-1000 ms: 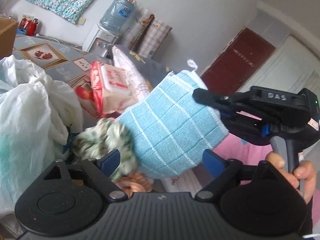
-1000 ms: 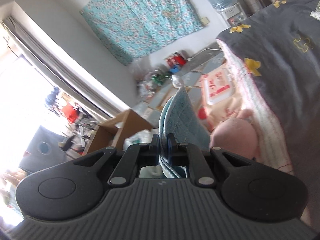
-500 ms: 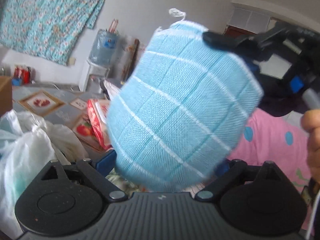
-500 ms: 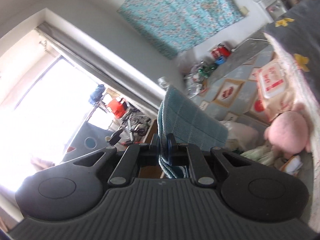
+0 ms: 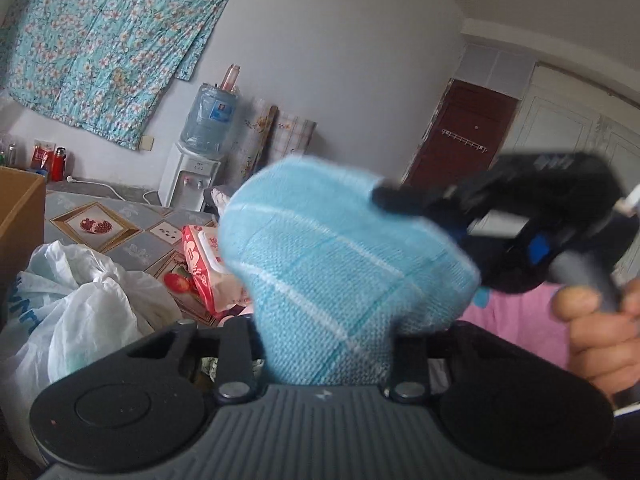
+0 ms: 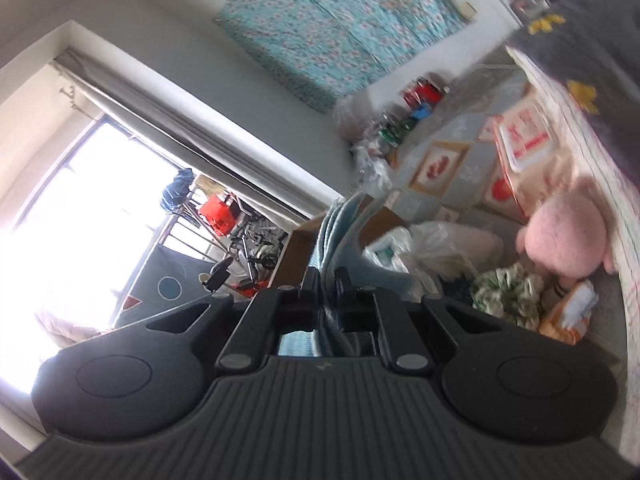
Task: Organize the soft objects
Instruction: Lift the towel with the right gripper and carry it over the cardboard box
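A light blue checked towel (image 5: 340, 276) hangs in the air between both grippers. My left gripper (image 5: 324, 344) has closed in on its lower end, which bunches between the fingers. My right gripper (image 5: 384, 196) pinches the towel's upper right edge; in the right wrist view the right gripper (image 6: 328, 276) is shut on the folded towel (image 6: 332, 232). A pink plush toy (image 6: 560, 236), a green-white cloth (image 6: 504, 292) and an orange-white soft item (image 6: 568, 312) lie below by the bed.
White plastic bags (image 5: 80, 304) lie at lower left, by a cardboard box (image 5: 20, 216). A red-white wipes pack (image 5: 204, 268) stands on the patterned floor. A water dispenser (image 5: 200, 160) stands at the wall. A grey bedcover (image 6: 600, 60) is on the right.
The towel has dropped lower into the left gripper, whose fingers have closed from wide open onto its lower end. The right gripper has stayed shut on the towel and swung.
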Available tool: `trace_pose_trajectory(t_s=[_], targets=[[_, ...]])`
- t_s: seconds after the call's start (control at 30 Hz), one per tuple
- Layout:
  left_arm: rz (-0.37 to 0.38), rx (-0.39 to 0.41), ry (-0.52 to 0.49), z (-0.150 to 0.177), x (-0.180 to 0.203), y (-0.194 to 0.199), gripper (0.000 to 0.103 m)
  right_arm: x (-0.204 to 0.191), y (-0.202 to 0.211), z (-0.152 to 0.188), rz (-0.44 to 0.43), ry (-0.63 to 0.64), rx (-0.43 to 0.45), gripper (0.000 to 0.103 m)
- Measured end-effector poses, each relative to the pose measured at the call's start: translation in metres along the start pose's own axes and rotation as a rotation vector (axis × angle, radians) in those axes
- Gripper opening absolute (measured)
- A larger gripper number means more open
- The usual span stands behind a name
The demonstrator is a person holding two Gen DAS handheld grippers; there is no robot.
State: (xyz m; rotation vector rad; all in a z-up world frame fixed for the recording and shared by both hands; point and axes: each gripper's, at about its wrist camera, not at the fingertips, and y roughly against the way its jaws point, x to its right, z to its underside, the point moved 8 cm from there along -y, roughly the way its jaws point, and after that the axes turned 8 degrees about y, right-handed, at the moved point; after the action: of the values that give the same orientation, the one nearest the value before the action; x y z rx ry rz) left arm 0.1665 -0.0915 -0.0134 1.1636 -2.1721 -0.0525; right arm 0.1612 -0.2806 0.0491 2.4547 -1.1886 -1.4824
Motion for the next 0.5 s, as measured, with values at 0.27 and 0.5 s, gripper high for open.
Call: trace_pose_trajectory(t_s=[0.27,0.5], targets=[[-0.013,-0.085,0.019,0.011,-0.012,0.02,0.053,0.008,-0.038,0.05,-0.071,-0.112,-0.105,0.008],[0.002,-0.068,0.037,0.002,-0.028,0.072,0.069,-0.031,-0.083,0.061,-0.169,-0.103,-0.207,0.009]])
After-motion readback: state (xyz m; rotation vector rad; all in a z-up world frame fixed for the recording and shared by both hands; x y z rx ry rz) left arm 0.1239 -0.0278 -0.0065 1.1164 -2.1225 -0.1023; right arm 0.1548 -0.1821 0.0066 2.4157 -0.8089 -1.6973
